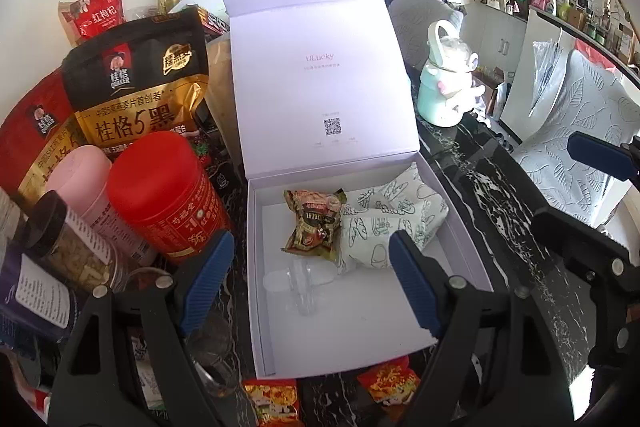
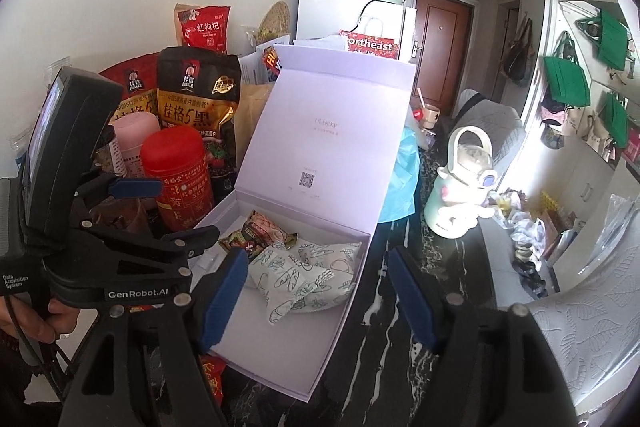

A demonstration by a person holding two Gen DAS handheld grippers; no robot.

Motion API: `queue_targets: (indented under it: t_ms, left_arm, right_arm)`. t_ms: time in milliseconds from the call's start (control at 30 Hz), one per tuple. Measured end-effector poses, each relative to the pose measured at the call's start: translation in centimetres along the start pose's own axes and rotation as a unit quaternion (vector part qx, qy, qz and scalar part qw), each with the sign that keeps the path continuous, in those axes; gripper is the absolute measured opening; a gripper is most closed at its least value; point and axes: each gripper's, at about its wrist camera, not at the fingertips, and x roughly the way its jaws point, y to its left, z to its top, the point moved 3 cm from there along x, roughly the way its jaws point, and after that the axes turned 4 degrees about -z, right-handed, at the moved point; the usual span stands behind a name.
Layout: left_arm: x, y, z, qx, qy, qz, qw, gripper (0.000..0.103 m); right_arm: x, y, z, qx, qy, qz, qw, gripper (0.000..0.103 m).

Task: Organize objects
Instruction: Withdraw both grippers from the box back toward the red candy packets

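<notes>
Both the left gripper (image 1: 312, 279) and right gripper (image 2: 316, 291) stand open and empty. Snack packets (image 1: 316, 223) lie in the open white box (image 1: 460, 227) below them.

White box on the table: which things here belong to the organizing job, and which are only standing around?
Job:
- white box, lid up
- brown snack packet inside
- white printed pouches inside
- clear plastic piece inside
- red snack packets in front of it

Only around:
- red canister
- oat bags
- mint bottle
</notes>
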Motion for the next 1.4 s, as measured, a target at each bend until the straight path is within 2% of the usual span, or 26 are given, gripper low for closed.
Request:
queue_targets:
  t_ms: [400,767,1100,1400]
  left_arm:
    - [-3.7,0.0,-2.1,-0.009,-0.017,0.003,0.9998,0.079]
    - [-6.3,-0.6,-4.9,-0.009,-0.021,0.002,0.9997,0.079]
    - [-7.4,-1.3,-7.9,-0.009,-0.013,0.0,0.9999,0.079]
    - [-6.5,-1.2,-11.6,-0.026,0.014,-0.004,0.9996,0.079]
  right_arm:
    - [-3.2,0.9,-1.0,0.001,-0.012,-0.003,1.0,0.075]
    - [-5.8,1.9,-3.3,0.011,-0.012,-0.001,1.0,0.075]
    - [-7.3,2.9,-5.7,0.018,-0.007,0.004,1.0,0.076]
    - [-6.9,3.7,-9.0,0.036,0.02,0.012,0.999,0.076]
